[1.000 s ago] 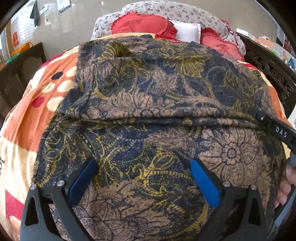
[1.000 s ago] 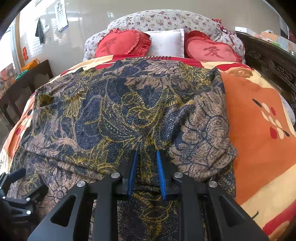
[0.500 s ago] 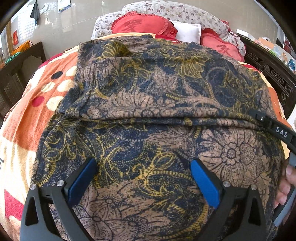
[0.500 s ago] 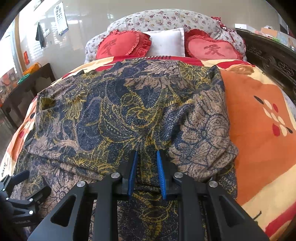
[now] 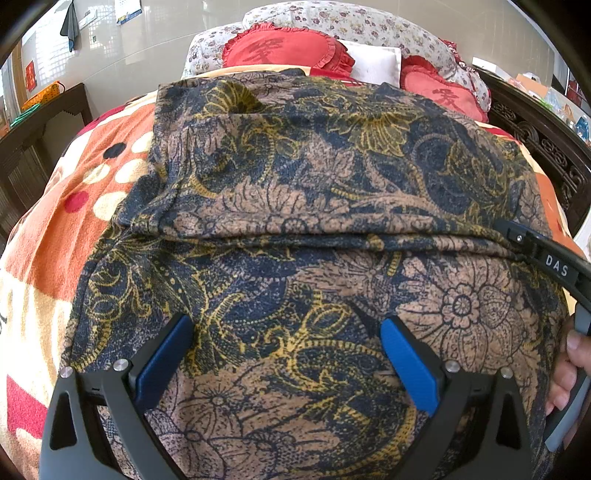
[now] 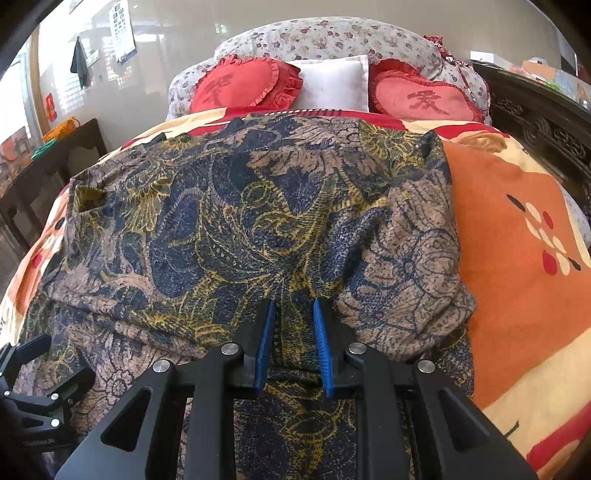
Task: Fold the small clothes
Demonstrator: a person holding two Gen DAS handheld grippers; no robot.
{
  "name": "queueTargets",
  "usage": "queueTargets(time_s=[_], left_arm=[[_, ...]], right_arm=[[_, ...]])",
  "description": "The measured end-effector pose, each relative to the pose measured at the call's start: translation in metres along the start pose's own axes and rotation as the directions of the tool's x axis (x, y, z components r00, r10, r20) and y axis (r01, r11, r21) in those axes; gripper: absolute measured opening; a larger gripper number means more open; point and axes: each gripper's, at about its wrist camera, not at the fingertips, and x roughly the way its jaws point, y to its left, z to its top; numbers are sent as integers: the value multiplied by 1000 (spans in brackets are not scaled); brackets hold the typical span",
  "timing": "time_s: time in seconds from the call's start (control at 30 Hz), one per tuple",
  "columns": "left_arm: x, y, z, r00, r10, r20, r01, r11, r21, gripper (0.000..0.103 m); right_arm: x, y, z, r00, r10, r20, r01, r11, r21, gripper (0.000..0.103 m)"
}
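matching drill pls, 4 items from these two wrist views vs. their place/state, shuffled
Things:
1. left gripper
2. right gripper
3. white pillow
4. patterned garment

Places/states:
A. between two red heart cushions at the bed's head
B. fingers pinched on a ridge of cloth
C. spread over the orange blanket
D. fingers wide apart over flat cloth, gripping nothing

Pairs: 1-D, 2-B, 3-A, 4-C

The patterned garment [image 5: 295,229] runs off the bottom edge in both views, so its near hem is unseen. It covers much of the bed blanket [image 6: 517,251]. Cloth between the right tongs [image 6: 294,314] seems pinched, though contact is hidden. The wall papers' [image 6: 122,29] print is too small to read.
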Motion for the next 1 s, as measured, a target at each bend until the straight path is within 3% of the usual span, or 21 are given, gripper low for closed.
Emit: queueTargets(time_s=[1.0], left_arm=[[0, 0, 0, 1000, -1, 0, 1, 1000, 0, 103]], right_arm=[[2, -2, 1, 1000, 11, -4, -11, 1000, 12, 32]])
